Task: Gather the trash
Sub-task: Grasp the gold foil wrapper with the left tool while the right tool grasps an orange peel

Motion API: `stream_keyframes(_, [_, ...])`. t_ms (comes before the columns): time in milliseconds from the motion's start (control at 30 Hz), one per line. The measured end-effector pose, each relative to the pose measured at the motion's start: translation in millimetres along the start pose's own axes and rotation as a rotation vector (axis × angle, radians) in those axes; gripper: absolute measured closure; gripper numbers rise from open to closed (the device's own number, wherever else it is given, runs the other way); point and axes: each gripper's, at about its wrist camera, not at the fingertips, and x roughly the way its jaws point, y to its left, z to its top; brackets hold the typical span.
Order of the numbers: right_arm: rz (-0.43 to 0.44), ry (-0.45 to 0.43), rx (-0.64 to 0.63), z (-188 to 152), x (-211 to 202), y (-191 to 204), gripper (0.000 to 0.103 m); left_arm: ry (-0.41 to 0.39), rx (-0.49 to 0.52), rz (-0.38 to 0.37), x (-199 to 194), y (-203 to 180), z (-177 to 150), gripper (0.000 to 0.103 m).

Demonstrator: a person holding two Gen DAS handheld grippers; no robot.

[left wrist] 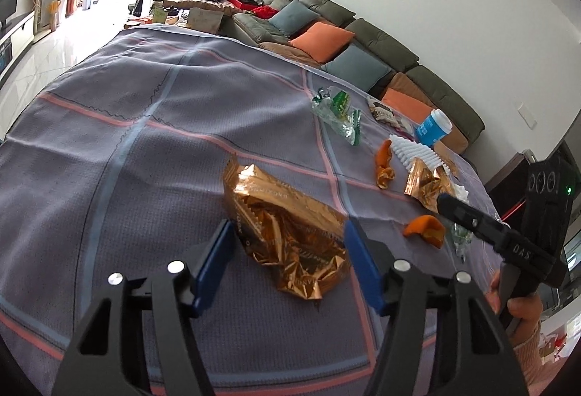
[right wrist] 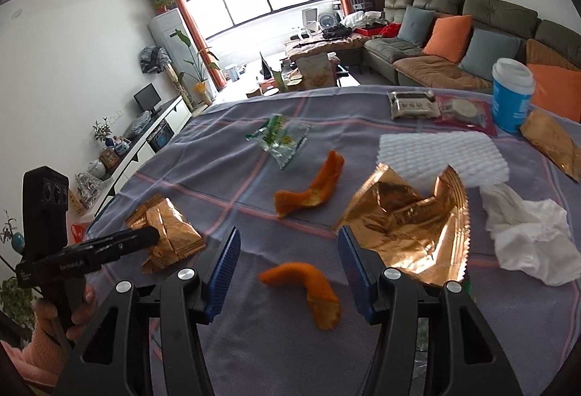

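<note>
Living-room table, grey checked cloth [left wrist: 145,178], litter toward its right edge. Crumpled gold wrapper [left wrist: 287,232] lies mid-table between the left gripper [left wrist: 287,250] pads, jaws half-wide, apparently not pinching yet; next: close and lift. Right gripper [right wrist: 288,272] likewise straddles curled orange peel [right wrist: 308,294], untouched. Second gold wrapper [right wrist: 406,225], tissue [right wrist: 526,240], blue cup [right wrist: 510,98] remain.
</note>
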Motion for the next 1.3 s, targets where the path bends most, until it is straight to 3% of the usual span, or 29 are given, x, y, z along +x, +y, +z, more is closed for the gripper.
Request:
stream_keyframes(667, [-0.061, 0.071, -0.129, -12, 4, 15, 0.048, -0.028, 0.016, 0.002, -8, 1, 0, 0.062])
stream_keyframes(967, [-0.066, 0.098, -0.151, -13, 7, 16, 0.066, -0.021, 0.041, -0.010, -9, 0, -2, 0.062])
stream_keyframes(1033, [-0.061, 0.102, -0.149, -15, 8, 16, 0.074, -0.019, 0.034, -0.013, -9, 1, -3, 0.062])
stream_keyframes(1100, [-0.052, 0.108, -0.152, -15, 9, 18, 0.090, -0.021, 0.024, -0.016, -10, 3, -3, 0.065])
stream_keyframes(1133, [-0.049, 0.106, -0.153, -16, 9, 19, 0.090, -0.024, 0.024, -0.016, -11, 3, -3, 0.068])
stream_keyframes(1167, [-0.045, 0.104, -0.155, -16, 8, 20, 0.090, -0.025, 0.027, -0.017, -12, 3, -4, 0.081])
stream_keyframes(1300, [-0.011, 0.091, -0.140, -13, 7, 22, 0.091, -0.013, 0.042, -0.008, -11, 0, -7, 0.081])
